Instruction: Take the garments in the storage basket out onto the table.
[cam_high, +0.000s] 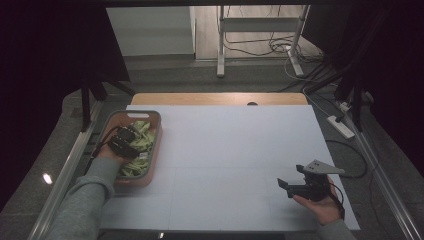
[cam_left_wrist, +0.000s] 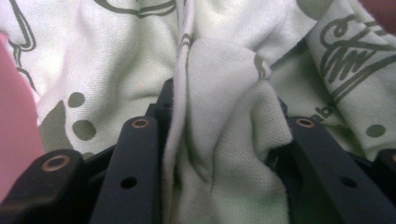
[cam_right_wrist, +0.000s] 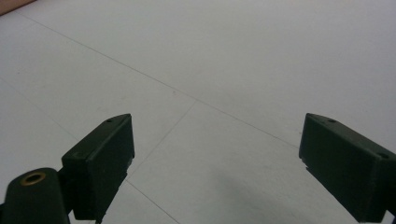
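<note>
I have the left gripper (cam_high: 131, 136) down inside the pink basket (cam_high: 156, 150), which sits at the left edge of the worktop (cam_high: 240, 160), roughly midway along it. The basket holds a pale green printed cloth (cam_high: 140, 145), bunched and folded over itself. In the left gripper view a thick ridge of that cloth (cam_left_wrist: 224, 154) stands up between my two black jaws, and the fabric bulges against both inner faces. I read them as clamped on the fold, though only partly closed because the bunch is thick.

My judgement is that the step in hand is taking hold of the cloth to lift it out. To do that well, I want the pinch on several layers deep in the jaws, not on a thin edge near the tips, so the fold cannot slide free as the weight comes on. I should lift straight up and slowly, watching that the basket itself does not tip or ride up with the cloth, since the wall is just beside my gripper.

My right gripper (cam_high: 295, 187) hovers near the front right corner of the worktop, jaws wide apart with nothing between them, over bare white surface (cam_right_wrist: 224, 70). It is well placed to catch a hanging corner once the cloth clears the rim.
</note>
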